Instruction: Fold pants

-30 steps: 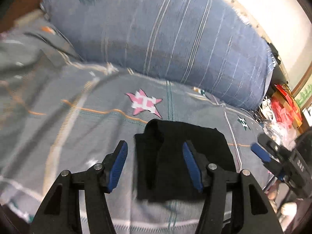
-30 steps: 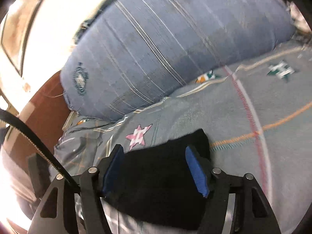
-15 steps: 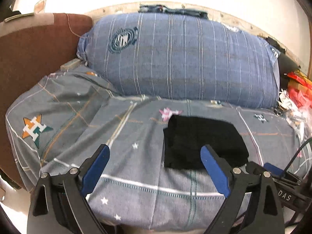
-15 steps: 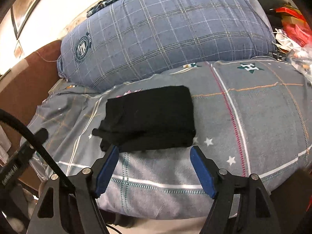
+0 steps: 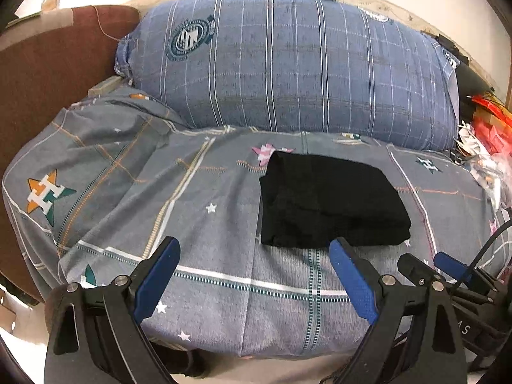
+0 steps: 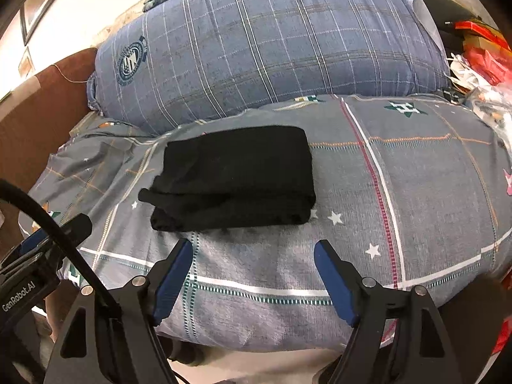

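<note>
— So where are the pants?

— Folded into a compact black rectangle, the black pants lie flat on the bed, on its grey sheet printed with stars and plaid lines. They sit toward the middle of the mattress, just in front of the big blue plaid pillow, with one pink star half hidden under their far edge. In the right wrist view the layered edges of the fold face the camera, and a small flap sticks out at the near left corner.

— And the left tongs?

— The left tongs are released: the blue pads stand wide apart with only bedsheet between them, having just spread open. They hang short of the near edge of the pants, touching nothing.

— The right ones?

— The right tongs are likewise released, having just been opening, pads apart over bare sheet just before the pants, not touching them. Each pair shows at the edge of the other's view.

— Anything else around?

— A brown headboard stands at the left, and red and white clutter is piled at the right end of the pillow.
</note>
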{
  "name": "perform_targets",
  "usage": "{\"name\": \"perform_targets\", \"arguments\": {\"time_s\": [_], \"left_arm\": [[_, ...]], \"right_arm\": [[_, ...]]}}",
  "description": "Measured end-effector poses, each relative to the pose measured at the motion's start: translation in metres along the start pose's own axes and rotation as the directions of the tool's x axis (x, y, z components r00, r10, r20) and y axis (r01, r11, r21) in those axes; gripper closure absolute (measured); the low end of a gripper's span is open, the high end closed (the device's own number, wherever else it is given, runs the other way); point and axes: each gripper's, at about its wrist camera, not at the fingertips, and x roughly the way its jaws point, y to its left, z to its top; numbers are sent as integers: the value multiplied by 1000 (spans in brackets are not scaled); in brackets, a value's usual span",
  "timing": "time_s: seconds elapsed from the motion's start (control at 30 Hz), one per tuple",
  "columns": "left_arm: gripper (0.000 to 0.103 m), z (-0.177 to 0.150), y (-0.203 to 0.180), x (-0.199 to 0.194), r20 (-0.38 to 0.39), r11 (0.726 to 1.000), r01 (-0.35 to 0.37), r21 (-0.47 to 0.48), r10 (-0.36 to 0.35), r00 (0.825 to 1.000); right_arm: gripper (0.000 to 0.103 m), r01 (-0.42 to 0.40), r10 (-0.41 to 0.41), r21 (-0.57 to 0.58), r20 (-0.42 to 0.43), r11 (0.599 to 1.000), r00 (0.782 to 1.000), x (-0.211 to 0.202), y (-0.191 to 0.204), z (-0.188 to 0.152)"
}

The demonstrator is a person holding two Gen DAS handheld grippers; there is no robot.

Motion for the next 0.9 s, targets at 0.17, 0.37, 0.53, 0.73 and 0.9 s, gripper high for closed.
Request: {"name": "perform_targets", "arguments": {"time_s": [0.17, 0.37, 0.53, 0.73, 0.9], "left_arm": [[9, -3, -2, 7, -27, 1000, 1, 4, -1, 1000], [9, -5, -4, 9, -42, 1000, 0, 8, 0, 999], [9, -5, -3, 10, -40, 1000, -2, 10, 3, 999], [9, -6, -3, 9, -39, 1000, -3, 8, 3, 999], [9, -5, -3, 10, -39, 1000, -5, 7, 6, 999]], "right_arm": [[20, 4, -4, 0, -12, 1000, 1000, 4, -2, -2], [20, 6, -7, -6, -31, 1000, 999, 10, 0, -3], [19, 8, -9, -14, -38, 1000, 999, 12, 1, -4], [19, 10, -11, -21, -47, 1000, 999, 15, 3, -5], [18, 13, -14, -21, -54, 1000, 998, 17, 3, -6]]}}
